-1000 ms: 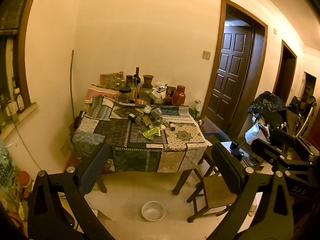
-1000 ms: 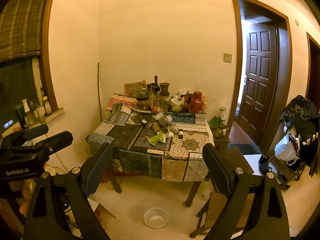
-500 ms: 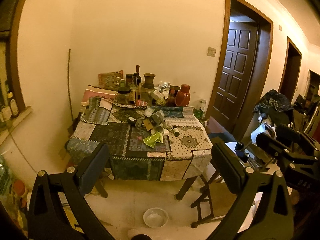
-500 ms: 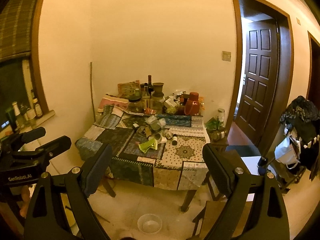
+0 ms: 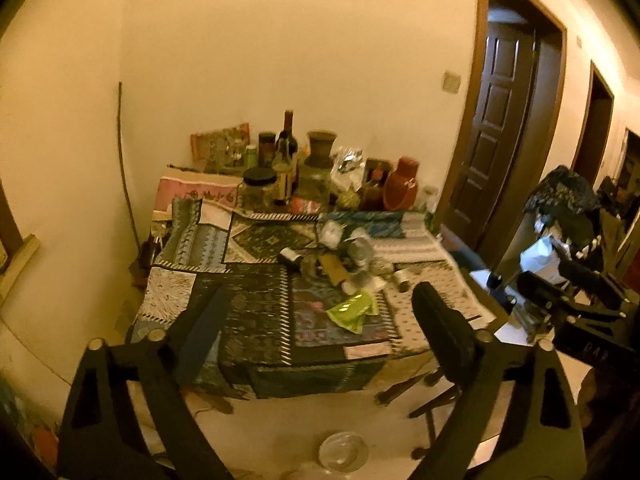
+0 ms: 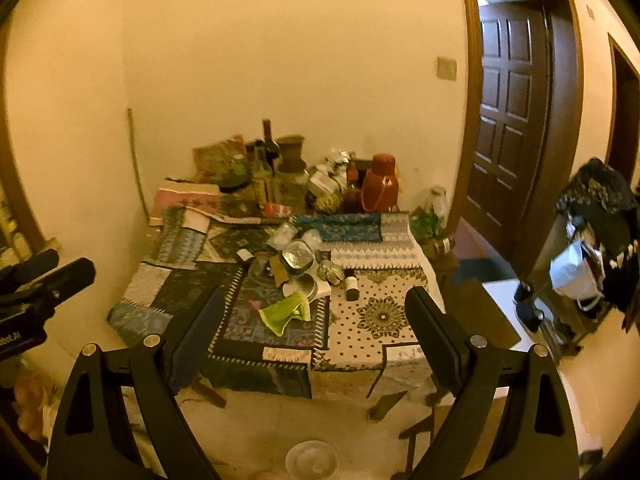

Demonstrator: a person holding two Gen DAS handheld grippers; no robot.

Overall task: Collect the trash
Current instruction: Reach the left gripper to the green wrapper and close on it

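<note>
A table with a patchwork cloth (image 5: 256, 312) (image 6: 384, 320) stands against the far wall. A crumpled green wrapper (image 5: 350, 312) (image 6: 286, 312) lies near its front middle. Behind it sits a heap of trash: a crushed silver can (image 6: 298, 258), small bottles (image 6: 351, 282), foil and wrappers (image 5: 352, 256). My left gripper (image 5: 320, 328) is open and empty, short of the table's front edge. My right gripper (image 6: 312, 328) is open and empty too, also short of the table.
Bottles, jars, a vase and a red jug (image 5: 402, 186) (image 6: 380, 184) crowd the table's back. A clear bowl (image 5: 343, 450) (image 6: 310, 460) lies on the floor in front. A wooden chair (image 5: 436, 396) stands at the table's right. A dark door (image 6: 516, 120) is right.
Both grippers have moved forward toward the table, which now looks larger and nearer. Both jaws stay open and empty.
</note>
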